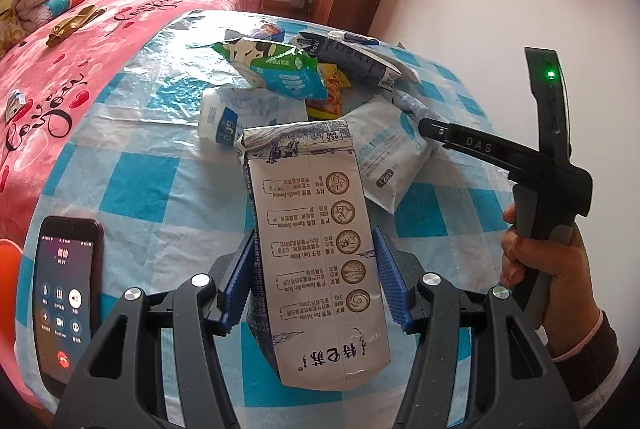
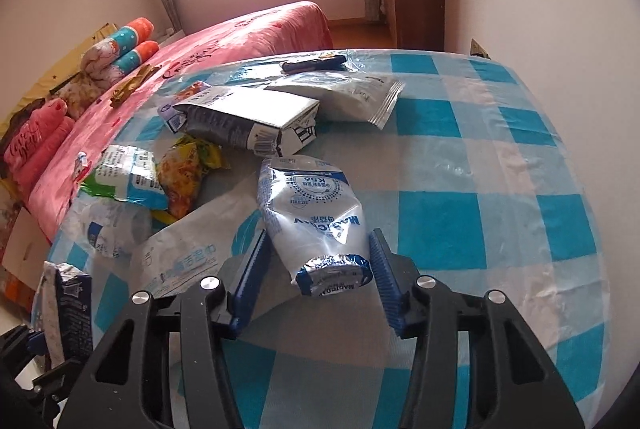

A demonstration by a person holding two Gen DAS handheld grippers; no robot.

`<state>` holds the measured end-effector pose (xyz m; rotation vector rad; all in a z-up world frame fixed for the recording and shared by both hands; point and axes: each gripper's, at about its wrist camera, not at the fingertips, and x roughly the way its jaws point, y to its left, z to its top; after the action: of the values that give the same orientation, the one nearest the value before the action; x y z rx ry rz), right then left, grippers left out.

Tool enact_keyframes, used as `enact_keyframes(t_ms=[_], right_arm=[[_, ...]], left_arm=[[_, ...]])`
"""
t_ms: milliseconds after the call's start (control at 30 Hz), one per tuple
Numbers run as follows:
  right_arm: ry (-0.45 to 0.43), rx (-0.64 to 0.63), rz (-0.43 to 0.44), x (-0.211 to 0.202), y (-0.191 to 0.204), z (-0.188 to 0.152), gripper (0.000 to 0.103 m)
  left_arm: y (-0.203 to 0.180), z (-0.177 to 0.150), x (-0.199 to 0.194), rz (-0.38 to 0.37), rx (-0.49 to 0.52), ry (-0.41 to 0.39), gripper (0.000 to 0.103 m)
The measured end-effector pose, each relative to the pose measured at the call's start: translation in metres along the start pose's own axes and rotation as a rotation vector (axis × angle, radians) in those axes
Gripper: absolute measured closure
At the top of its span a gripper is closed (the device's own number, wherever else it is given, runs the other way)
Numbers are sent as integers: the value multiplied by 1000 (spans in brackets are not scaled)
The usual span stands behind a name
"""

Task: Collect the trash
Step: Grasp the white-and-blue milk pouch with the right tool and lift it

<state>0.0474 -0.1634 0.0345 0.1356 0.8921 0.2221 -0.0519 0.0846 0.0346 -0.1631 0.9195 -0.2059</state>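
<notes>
In the left wrist view we are looking along our left gripper, whose blue ribbed fingers are clamping a flattened milk carton from both sides; the carton is filling the centre of the frame, its printed panel facing us and its far end pointing toward the trash pile. That pile is lying in the upper middle of the frame on the blue-checked tablecloth: a green and white wrapper, a yellow snack bag, a dark carton and a white pouch. At the lower left a phone is lying on the cloth with its screen lit. At the right edge a hand is holding our right gripper by its handle, its tip reaching toward the pile.

In the right wrist view our right gripper is closing on a crumpled silver-blue pouch in the lower centre; its right finger is touching the folded end, while we cannot tell whether the left one is making contact. Above it the dark carton is lying open-ended, and beyond it a silver bag. The pink bed is filling the upper left.
</notes>
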Motion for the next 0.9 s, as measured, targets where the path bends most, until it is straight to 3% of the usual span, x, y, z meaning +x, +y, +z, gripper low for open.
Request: enact_keyframes(t_ms=[433,767,833,900], right_arm=[[-38,23,40,-52,16,-39,52],[-34,1,116,-86,45,-62,55],[-32,-23,125,-89,55,-64,73],[-27,-51,124,-92,65,-66,82]], left_arm=[[0,-10,-20,-1,7,-35,45],[7,-14,-40,0,-1,-70,45],[9,-15,-46,8,0,-82,45],[13,-16,-51,18,-3,-94,45]])
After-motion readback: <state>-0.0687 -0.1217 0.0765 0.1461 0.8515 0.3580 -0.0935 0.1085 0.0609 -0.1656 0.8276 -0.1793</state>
